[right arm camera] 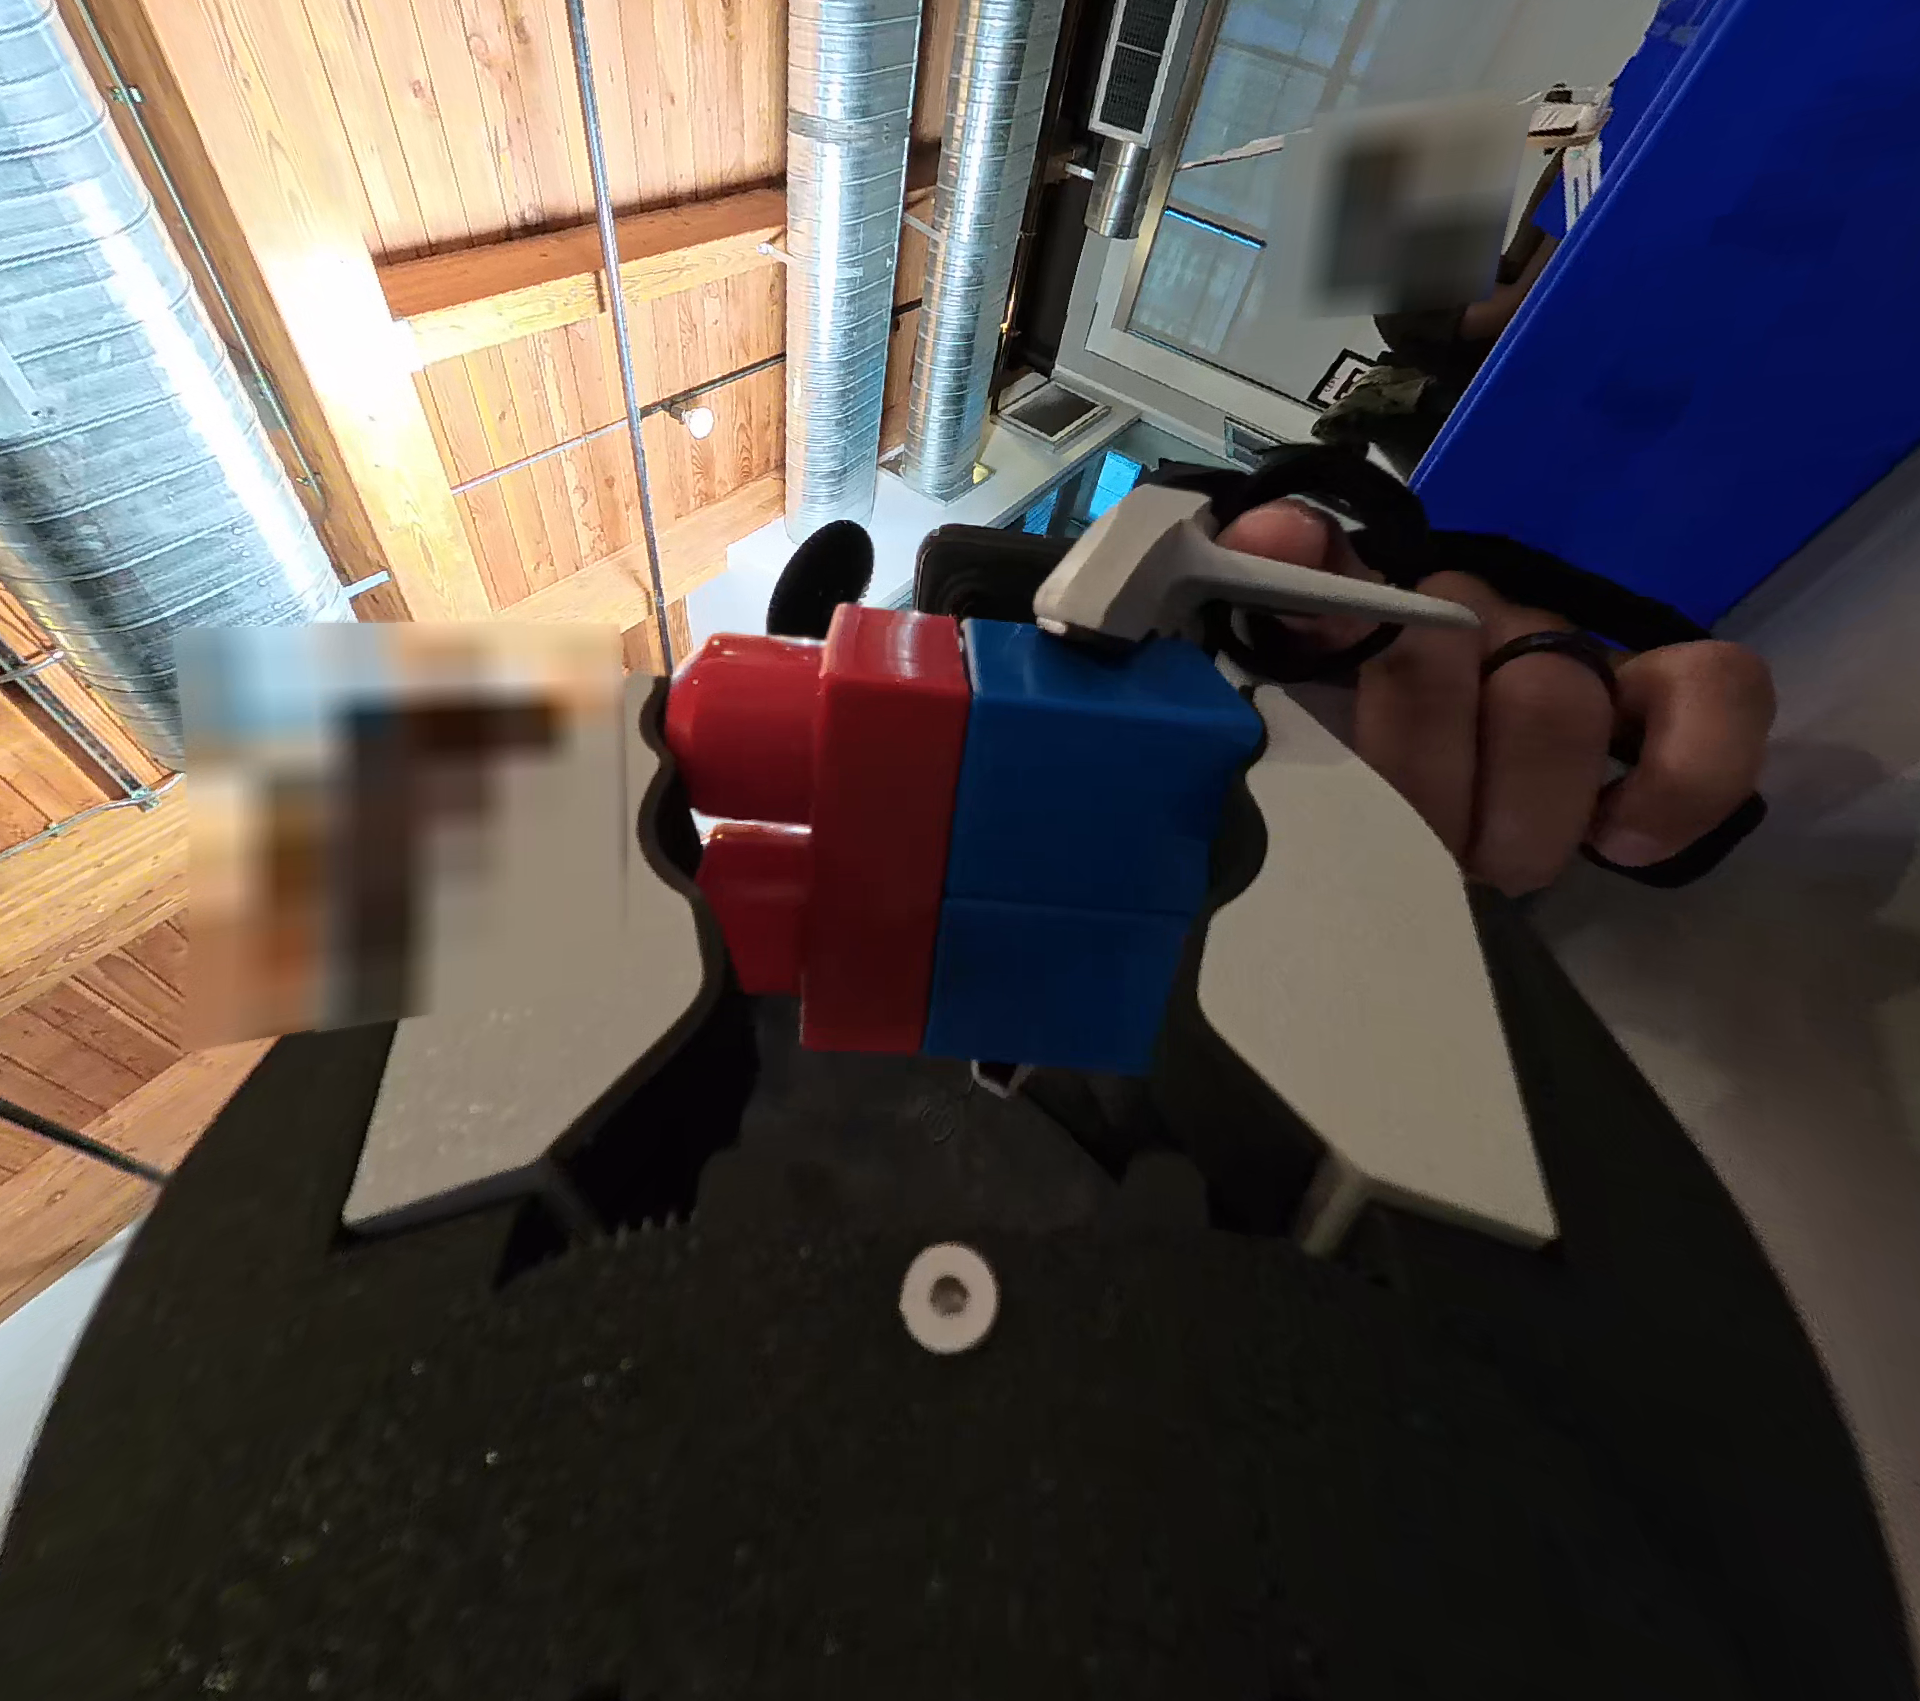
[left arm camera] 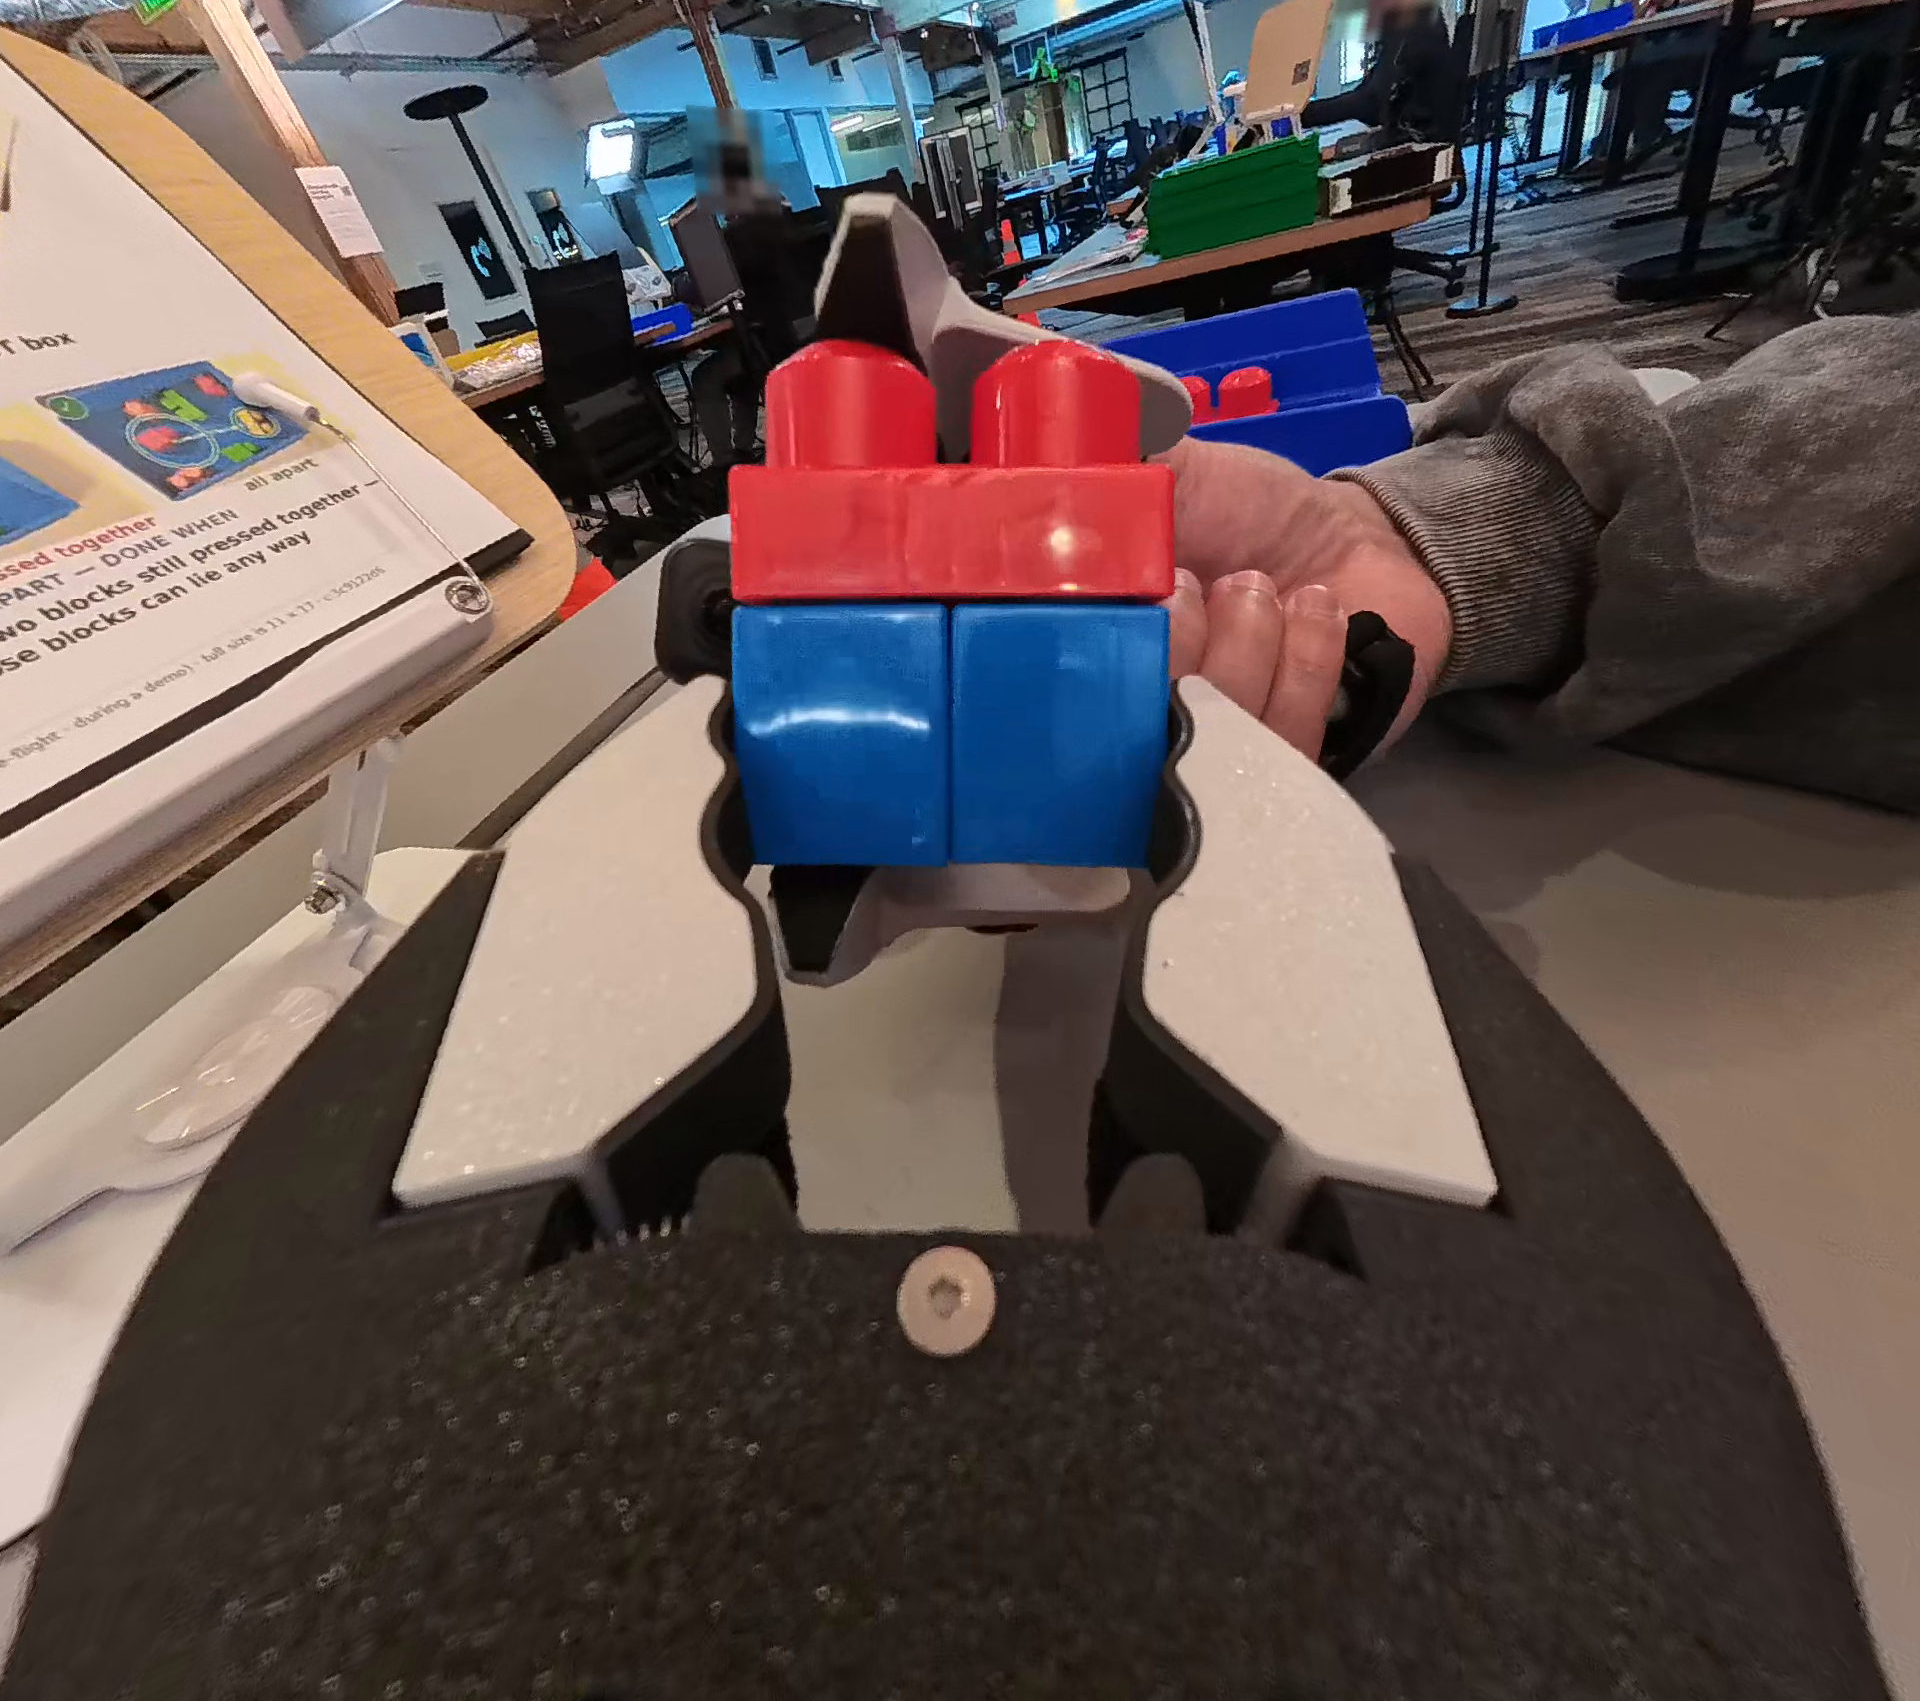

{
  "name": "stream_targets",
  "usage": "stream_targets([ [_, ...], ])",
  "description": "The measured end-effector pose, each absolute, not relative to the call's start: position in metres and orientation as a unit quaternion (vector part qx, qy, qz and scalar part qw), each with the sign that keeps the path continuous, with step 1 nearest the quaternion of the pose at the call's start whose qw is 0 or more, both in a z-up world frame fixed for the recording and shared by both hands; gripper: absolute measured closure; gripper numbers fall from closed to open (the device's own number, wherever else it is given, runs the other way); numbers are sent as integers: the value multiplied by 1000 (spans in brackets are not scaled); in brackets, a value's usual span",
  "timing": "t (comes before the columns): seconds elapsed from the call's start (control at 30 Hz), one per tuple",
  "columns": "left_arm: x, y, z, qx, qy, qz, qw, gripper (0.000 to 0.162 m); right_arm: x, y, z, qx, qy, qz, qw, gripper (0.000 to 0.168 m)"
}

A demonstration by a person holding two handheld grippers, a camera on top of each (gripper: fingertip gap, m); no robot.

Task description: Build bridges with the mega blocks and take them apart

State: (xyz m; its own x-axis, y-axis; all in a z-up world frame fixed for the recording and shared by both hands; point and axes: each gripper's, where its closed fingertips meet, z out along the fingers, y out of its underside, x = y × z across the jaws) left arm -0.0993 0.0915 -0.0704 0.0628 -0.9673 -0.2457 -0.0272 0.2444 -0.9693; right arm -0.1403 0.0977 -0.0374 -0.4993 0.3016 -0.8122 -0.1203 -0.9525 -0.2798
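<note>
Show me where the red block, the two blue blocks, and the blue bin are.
red block (left arm camera: 951, 534), left wrist view, on its front face
blue blocks (left arm camera: 951, 732), left wrist view, on the seam between the two
blue bin (left arm camera: 1288, 378), left wrist view, on its front wall

One block (left arm camera: 951, 534) sits on two side-by-side blocks (left arm camera: 951, 732). The left gripper (left arm camera: 951, 747) clamps the lower pair; the right gripper (right arm camera: 951, 841) spans top and bottom.

A pale grey table (left arm camera: 1662, 976) carries the scene; on its left stands a white stand (left arm camera: 343, 872) holding a tilted instruction board (left arm camera: 208, 508) — its flat white base rests on the tabletop; farther back sits a blue bin (left arm camera: 1288, 373), seemingly on the same surface, though its foot is hidden; a grey sleeve (left arm camera: 1683, 550) lies along the right side.
</note>
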Motion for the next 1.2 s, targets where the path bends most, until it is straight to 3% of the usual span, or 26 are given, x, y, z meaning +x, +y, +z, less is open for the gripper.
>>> stream_targets([
  [0.4,-99,93,-67,-459,538,-388,590,87,-140,98,-35,-504,-71,848,147,69],
  [0.47,-103,98,-61,-460,526,-389,601,87,-139,96,-36,-501,-64,851,145,60],
  [1.2,-101,94,-64,-452,526,-404,597,87,-141,75,-35,-483,-112,865,76,68],
])
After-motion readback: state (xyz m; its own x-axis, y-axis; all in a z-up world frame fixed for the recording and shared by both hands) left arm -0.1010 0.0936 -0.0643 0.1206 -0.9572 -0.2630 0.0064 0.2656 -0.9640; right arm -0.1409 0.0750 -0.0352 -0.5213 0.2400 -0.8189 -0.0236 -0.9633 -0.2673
